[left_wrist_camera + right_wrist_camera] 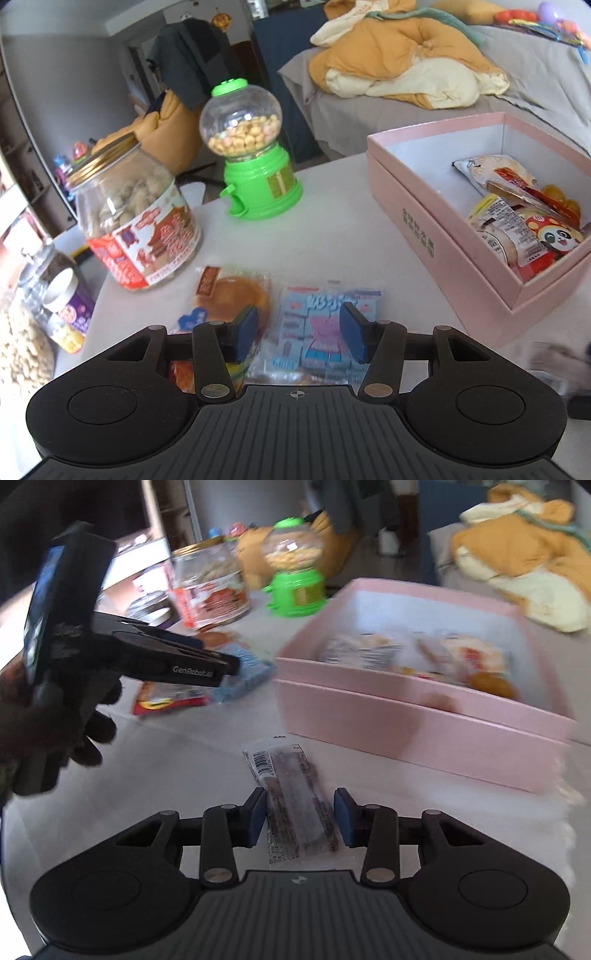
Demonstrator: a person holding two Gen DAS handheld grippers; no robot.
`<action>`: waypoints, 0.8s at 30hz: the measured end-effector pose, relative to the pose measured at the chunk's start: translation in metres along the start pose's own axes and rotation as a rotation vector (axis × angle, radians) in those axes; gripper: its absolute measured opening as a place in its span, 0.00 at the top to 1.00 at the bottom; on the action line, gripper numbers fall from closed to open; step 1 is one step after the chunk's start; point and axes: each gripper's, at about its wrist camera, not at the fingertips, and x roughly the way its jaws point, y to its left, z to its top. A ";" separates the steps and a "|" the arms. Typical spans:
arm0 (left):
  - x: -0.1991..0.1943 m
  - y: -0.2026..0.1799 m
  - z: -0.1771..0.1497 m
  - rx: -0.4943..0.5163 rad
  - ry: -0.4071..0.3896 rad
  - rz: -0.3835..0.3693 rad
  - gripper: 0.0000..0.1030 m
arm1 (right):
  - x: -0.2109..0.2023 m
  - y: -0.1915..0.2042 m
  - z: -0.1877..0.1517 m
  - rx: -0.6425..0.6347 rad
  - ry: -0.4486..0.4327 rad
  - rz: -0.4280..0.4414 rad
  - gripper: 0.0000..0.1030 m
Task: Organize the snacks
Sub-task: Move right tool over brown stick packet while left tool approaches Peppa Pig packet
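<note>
On the white table (332, 206) stand, from the left, two clear jars of nuts, the bigger being the peanut jar (136, 218), then one green candy dispenser (255, 155), then one pink box (480, 206) that holds several wrapped snacks. Three loose packets lie before them; the left tongs (298, 332) hang open above the blue packet (325, 328), with the cake packet (231, 295) beside it. The right tongs (300, 819) stand open around one long clear snack bar (295, 801), their pads not pressing it, on a bare stretch near the box. Behind is a bed (535, 74) with bedding.
</note>
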 end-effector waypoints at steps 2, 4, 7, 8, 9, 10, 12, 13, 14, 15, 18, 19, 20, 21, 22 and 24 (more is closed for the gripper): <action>0.003 0.000 0.004 -0.013 0.014 -0.007 0.48 | -0.004 -0.004 -0.008 0.003 -0.034 -0.004 0.60; 0.005 0.002 0.008 -0.042 0.031 -0.031 0.55 | -0.008 -0.008 -0.017 0.015 -0.071 0.012 0.54; 0.004 -0.004 0.009 -0.007 0.034 -0.026 0.61 | -0.007 -0.009 -0.015 0.020 -0.070 0.009 0.40; 0.003 -0.007 0.009 0.017 0.029 -0.034 0.65 | -0.007 -0.011 -0.015 0.024 -0.068 0.013 0.39; 0.002 -0.010 0.008 0.038 0.023 -0.045 0.72 | -0.007 -0.011 -0.015 0.028 -0.069 0.018 0.39; 0.001 -0.012 0.008 0.053 0.019 -0.055 0.76 | -0.008 -0.012 -0.016 0.029 -0.070 0.021 0.38; -0.001 -0.014 0.007 0.066 0.017 -0.070 0.78 | -0.008 -0.012 -0.017 0.030 -0.072 0.025 0.38; -0.002 -0.014 0.006 0.065 0.016 -0.086 0.78 | -0.008 -0.012 -0.018 0.031 -0.074 0.023 0.37; -0.003 -0.014 0.006 0.067 0.016 -0.101 0.78 | -0.008 -0.012 -0.018 0.032 -0.075 0.022 0.37; -0.003 -0.014 0.005 0.074 0.015 -0.107 0.78 | -0.009 -0.012 -0.019 0.033 -0.076 0.021 0.37; -0.005 -0.014 0.003 0.096 0.014 -0.092 0.76 | -0.008 -0.011 -0.020 0.034 -0.078 0.024 0.36; -0.005 -0.012 0.002 0.098 0.020 -0.068 0.73 | -0.008 -0.011 -0.020 0.034 -0.078 0.024 0.36; -0.003 -0.010 0.002 0.095 0.019 -0.040 0.72 | -0.008 -0.011 -0.020 0.034 -0.078 0.023 0.36; -0.001 -0.005 0.002 0.080 0.016 -0.022 0.71 | -0.009 -0.011 -0.020 0.034 -0.079 0.022 0.35; 0.001 0.000 0.002 0.058 0.019 -0.017 0.71 | -0.009 -0.011 -0.020 0.035 -0.079 0.021 0.35; 0.005 0.008 0.003 0.020 0.020 -0.042 0.73 | -0.009 -0.011 -0.021 0.034 -0.079 0.021 0.35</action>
